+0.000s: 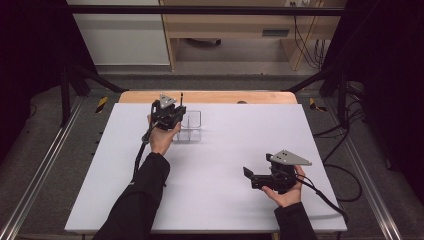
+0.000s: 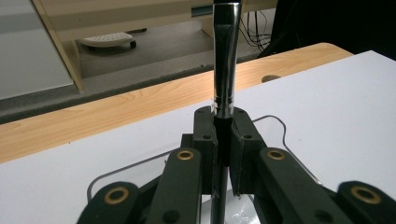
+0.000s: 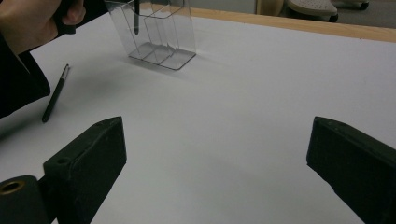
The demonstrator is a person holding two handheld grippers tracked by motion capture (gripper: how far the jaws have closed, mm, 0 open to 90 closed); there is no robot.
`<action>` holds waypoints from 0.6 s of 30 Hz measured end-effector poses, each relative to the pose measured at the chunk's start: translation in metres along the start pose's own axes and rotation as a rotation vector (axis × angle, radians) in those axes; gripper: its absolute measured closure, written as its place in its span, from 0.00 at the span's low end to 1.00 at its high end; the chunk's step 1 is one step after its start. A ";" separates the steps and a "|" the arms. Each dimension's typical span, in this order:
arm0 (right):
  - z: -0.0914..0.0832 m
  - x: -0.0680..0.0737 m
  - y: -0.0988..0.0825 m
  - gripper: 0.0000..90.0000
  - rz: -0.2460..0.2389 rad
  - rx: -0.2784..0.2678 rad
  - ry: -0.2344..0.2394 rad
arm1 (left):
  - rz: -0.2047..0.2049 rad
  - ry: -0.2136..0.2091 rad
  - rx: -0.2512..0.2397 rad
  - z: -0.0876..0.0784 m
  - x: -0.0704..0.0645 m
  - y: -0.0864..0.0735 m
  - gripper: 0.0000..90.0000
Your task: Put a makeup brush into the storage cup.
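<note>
My left gripper [image 1: 168, 116] is shut on a slim brush [image 2: 224, 60] with a shiny metal ferrule, and its jaws [image 2: 224, 128] pinch the black handle. The brush stands upright over a clear plastic organiser [image 1: 189, 126] with several compartments at the table's far middle-left. In the right gripper view the handle's lower end [image 3: 136, 18] hangs inside the organiser [image 3: 161, 35]. My right gripper [image 1: 251, 177] rests near the front right of the table, open, with nothing between its jaws [image 3: 215, 158].
A second dark brush [image 3: 55, 95] lies flat on the white table top [image 1: 225, 145], left of the organiser and near the left sleeve. A wooden edge [image 1: 210, 96] runs along the far side. Cables trail from both grippers.
</note>
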State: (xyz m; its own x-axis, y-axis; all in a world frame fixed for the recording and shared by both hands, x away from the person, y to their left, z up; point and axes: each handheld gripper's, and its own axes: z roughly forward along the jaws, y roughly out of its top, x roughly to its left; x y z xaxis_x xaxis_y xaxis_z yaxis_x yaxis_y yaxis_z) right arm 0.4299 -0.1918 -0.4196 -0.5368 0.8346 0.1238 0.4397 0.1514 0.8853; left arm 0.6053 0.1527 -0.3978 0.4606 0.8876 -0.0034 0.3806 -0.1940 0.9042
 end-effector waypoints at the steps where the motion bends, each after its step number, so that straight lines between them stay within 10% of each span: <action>1: 0.000 0.000 0.000 0.06 0.001 0.000 0.001 | 0.003 0.000 0.002 0.000 0.000 0.000 0.91; 18: -0.002 -0.002 0.002 0.06 0.005 -0.014 -0.005 | -0.017 -0.053 -0.042 -0.043 0.005 -0.002 0.68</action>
State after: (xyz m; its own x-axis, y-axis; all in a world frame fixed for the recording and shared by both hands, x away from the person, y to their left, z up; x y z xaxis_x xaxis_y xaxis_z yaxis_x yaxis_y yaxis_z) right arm 0.4300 -0.1941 -0.4170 -0.5309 0.8379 0.1265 0.4322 0.1393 0.8909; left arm 0.5724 0.1760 -0.3817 0.4961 0.8673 -0.0406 0.3551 -0.1599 0.9211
